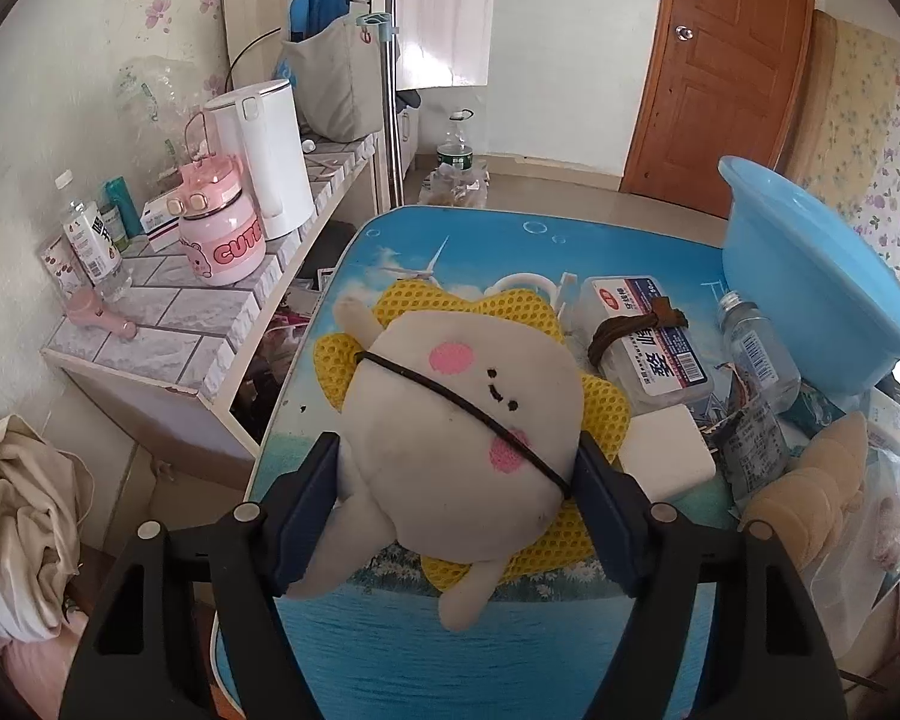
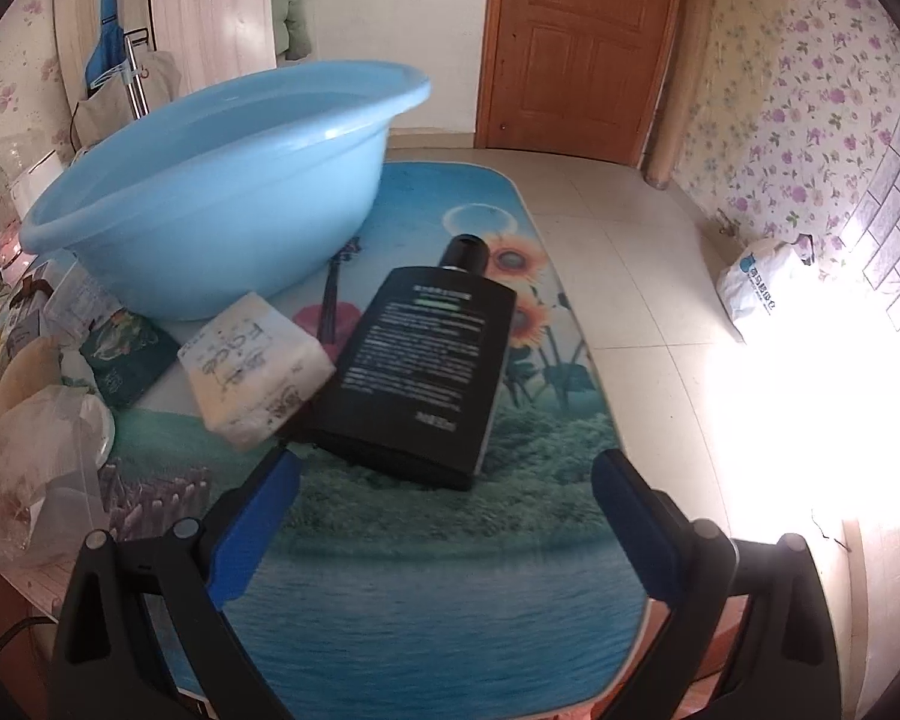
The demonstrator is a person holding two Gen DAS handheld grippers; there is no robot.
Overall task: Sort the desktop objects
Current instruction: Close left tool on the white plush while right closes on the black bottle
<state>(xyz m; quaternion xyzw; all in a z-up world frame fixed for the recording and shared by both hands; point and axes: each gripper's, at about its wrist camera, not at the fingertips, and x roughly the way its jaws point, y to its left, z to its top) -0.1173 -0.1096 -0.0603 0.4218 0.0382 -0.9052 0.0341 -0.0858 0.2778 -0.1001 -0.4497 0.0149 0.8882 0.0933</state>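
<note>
In the left wrist view my left gripper [image 1: 456, 468] is shut on a white plush toy [image 1: 456, 420] with pink cheeks and yellow mesh petals, its pads pressing both sides of the body above the picture-print table [image 1: 390, 648]. A light blue basin [image 1: 810, 276] stands at the table's far right. In the right wrist view my right gripper [image 2: 444, 474] is open and empty, just short of a flat black bottle [image 2: 426, 360] that lies on the table. A white tissue pack [image 2: 252, 360] leans at the bottle's left. The blue basin [image 2: 210, 192] stands behind them.
Beside the plush lie a clear box with a brown hair band [image 1: 642, 342], a white block [image 1: 666, 450], a small clear bottle [image 1: 756, 348], snack packets [image 1: 756, 450] and bagged bread [image 2: 36, 456]. A tiled side shelf [image 1: 168, 324] holds a kettle and pink jug.
</note>
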